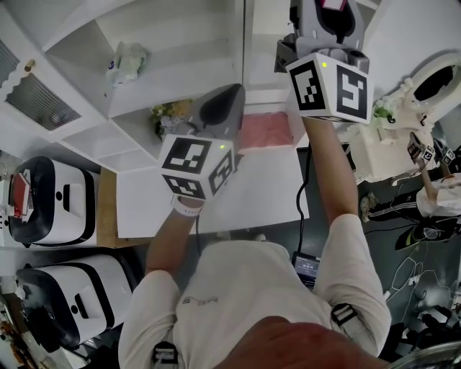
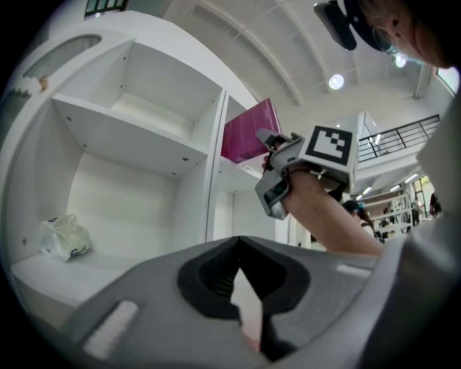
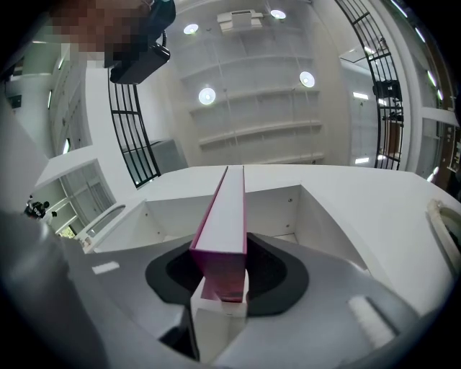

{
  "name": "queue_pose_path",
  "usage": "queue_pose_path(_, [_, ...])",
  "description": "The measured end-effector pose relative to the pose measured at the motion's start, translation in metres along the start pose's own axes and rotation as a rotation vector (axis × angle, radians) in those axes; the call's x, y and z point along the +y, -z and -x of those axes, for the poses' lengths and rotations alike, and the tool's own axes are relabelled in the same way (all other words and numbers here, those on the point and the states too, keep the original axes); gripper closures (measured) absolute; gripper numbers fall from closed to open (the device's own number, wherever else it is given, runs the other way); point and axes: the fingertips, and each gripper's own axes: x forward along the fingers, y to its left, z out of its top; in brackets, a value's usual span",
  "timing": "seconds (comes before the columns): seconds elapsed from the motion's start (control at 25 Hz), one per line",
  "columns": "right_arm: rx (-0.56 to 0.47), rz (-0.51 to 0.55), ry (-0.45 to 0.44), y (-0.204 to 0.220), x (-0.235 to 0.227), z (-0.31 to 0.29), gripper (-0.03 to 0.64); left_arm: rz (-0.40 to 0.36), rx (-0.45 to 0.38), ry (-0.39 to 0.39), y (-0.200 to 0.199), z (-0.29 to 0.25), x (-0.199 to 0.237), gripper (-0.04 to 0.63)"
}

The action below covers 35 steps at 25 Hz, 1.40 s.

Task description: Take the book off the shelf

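**Head view:** R gripper is raised close to the camera, in front of the white shelf. L gripper is lower and points level toward a compartment.

**L gripper view:** L jaws are closed together with nothing between them. The pink book sits high, at the mouth of the upper compartment just right of the divider. The R gripper clamps its near end. Can't tell whether the far end is clear of the shelf.

**R gripper view:** R jaws are clamped on the book's near end only. The rest projects up and away, unsupported.

**Hazards (judged):**
- Short grip and long overhang: the book may pivot or slip in the jaws.
- The far end may catch the shelf edge or divider during withdrawal.
- The L gripper gives no support, so there is no backup if the grip fails.
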Motion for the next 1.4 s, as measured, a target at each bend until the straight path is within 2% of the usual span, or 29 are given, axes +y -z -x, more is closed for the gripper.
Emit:
queue_pose_path(0.84, [-0.020, -0.001, -0.019, -0.072, 0.000, 0.047, 0.480, -0.018, -0.012, 0.036, -0.011, 0.025, -0.068, 0.594])
queue_pose_path(1.4, [-0.013, 0.005, -0.019, -0.105, -0.003, 0.087, 0.480, -0.017, 0.002, 0.080, 0.000, 0.025, -0.106, 0.594])
